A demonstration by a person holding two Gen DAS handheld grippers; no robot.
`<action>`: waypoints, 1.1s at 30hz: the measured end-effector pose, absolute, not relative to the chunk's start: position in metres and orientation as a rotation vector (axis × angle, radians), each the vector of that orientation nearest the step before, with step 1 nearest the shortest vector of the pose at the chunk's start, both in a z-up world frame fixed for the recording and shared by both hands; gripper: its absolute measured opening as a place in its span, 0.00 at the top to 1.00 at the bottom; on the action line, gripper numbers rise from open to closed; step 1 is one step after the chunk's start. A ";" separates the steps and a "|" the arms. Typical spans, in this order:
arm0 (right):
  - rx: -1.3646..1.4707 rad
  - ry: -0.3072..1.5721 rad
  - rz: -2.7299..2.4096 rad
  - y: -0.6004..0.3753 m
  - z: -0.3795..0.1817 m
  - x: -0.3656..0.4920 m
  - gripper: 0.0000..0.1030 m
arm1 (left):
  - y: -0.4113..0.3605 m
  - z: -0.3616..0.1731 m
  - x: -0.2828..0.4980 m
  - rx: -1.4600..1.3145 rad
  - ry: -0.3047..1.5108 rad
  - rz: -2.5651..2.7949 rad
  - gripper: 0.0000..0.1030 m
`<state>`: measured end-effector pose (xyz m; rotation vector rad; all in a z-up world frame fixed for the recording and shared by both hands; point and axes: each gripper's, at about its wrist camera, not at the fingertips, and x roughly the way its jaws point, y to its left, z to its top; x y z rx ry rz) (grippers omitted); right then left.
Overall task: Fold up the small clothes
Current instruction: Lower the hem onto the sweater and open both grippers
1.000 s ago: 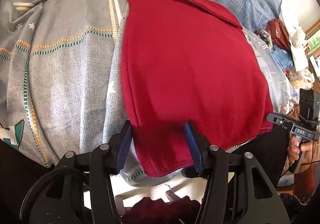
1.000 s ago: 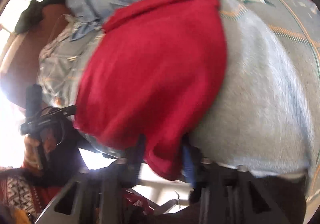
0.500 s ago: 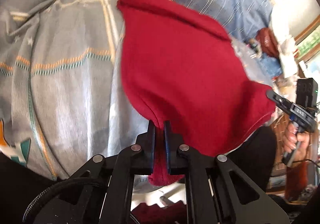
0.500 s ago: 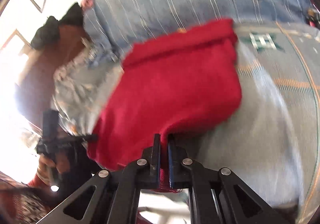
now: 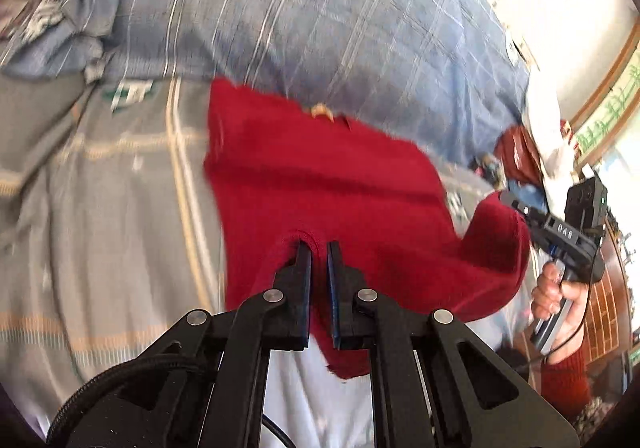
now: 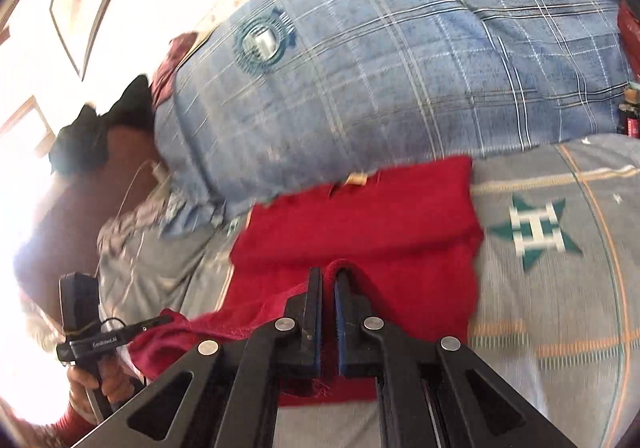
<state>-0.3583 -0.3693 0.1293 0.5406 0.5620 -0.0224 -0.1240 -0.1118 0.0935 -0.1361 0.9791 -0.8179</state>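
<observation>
A: Now that both grippers have clamped down, what changed from a second ago?

B: A second ago the left gripper (image 5: 318, 248) stood with its jaws apart around the near hem of the red garment (image 5: 320, 191), and the right gripper (image 6: 328, 276) was much the same at its own corner. Now each is pinched tight on a bunch of red cloth, only fabric between the pads.

A: And the garment itself?

B: It lay flat on the grey patterned bedsheet (image 5: 100, 207) before. Now its near edge is off the bed, hanging between the two grippers, while the far edge rests on the sheet right against the blue plaid quilt (image 5: 320, 47). In the right wrist view the lifted edge sags in a band from the right gripper over to the left gripper (image 6: 120, 336) in the person's hand (image 6: 100, 376).

A: Both corners came up together?

B: Yes. From the left wrist view the other corner bunches at the right gripper (image 5: 520, 207), higher than it sat earlier, and both cameras now see more of the quilt, so they have risen and swung forward.

A: So what does that mean for the fold?

B: I'd judge the grasp is done and the fold has begun: the near hem looks ready to be carried over to the far edge. The frames are blurred, so hem alignment can't be checked.
</observation>
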 end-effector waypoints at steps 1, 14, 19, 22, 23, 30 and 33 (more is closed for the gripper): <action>0.538 0.555 -0.034 -0.375 0.132 -0.348 0.96 | -0.120 0.094 -0.109 -0.148 0.976 -0.812 0.94; 0.569 0.614 -0.249 -0.470 0.097 -0.199 0.96 | -0.187 0.042 0.048 -0.166 1.039 -0.632 0.94; 0.618 0.665 -0.286 -0.490 0.078 -0.185 0.71 | -0.181 0.045 0.056 -0.210 1.071 -0.690 0.86; 0.620 0.560 -0.333 -0.494 0.093 -0.219 0.54 | -0.172 0.064 0.051 -0.204 1.012 -0.673 0.44; 0.609 0.549 -0.330 -0.494 0.098 -0.227 0.54 | -0.168 0.070 0.049 -0.210 0.976 -0.653 0.30; 0.320 0.695 -0.250 -0.440 0.105 -0.197 0.61 | -0.193 0.064 0.046 -0.140 0.967 -0.626 0.29; 0.228 0.809 -0.319 -0.436 0.088 -0.161 0.61 | -0.215 0.036 0.052 -0.014 1.027 -0.531 0.29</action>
